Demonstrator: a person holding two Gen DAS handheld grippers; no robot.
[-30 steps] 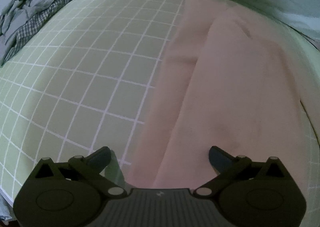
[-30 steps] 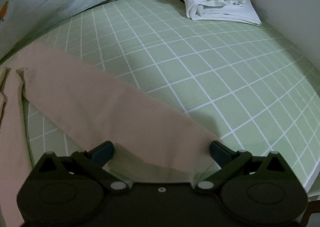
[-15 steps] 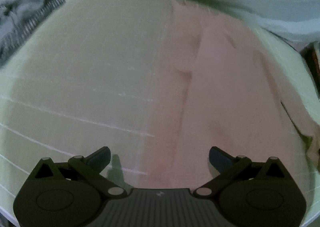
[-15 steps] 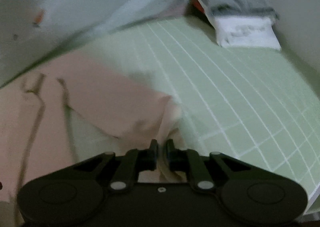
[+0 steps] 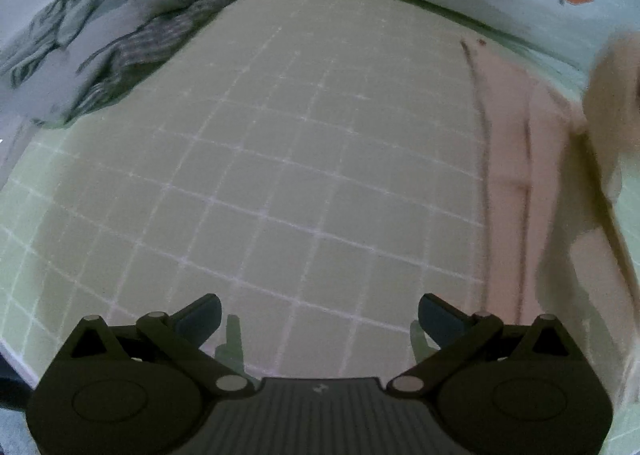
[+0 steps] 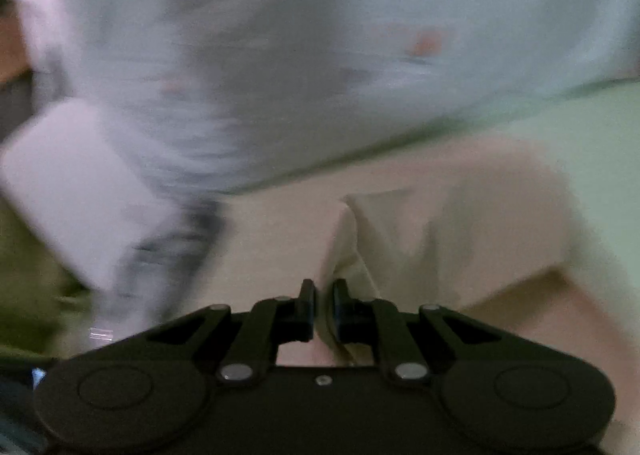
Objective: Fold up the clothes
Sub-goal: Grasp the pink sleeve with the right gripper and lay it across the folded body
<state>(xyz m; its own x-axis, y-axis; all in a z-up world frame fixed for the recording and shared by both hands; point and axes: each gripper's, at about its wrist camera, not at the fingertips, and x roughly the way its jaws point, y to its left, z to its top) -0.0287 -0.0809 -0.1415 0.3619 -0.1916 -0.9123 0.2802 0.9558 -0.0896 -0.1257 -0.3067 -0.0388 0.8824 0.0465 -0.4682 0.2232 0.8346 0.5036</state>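
Now our right tongs (image 6: 322,305) pinch the pink garment (image 6: 460,223), left tongs (image 5: 320,317) gaping, empty; thin cloth may slip free.

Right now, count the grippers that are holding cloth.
1. The right gripper is shut on a fold of the pink garment. The left gripper hangs open over the green checked sheet, holding nothing.
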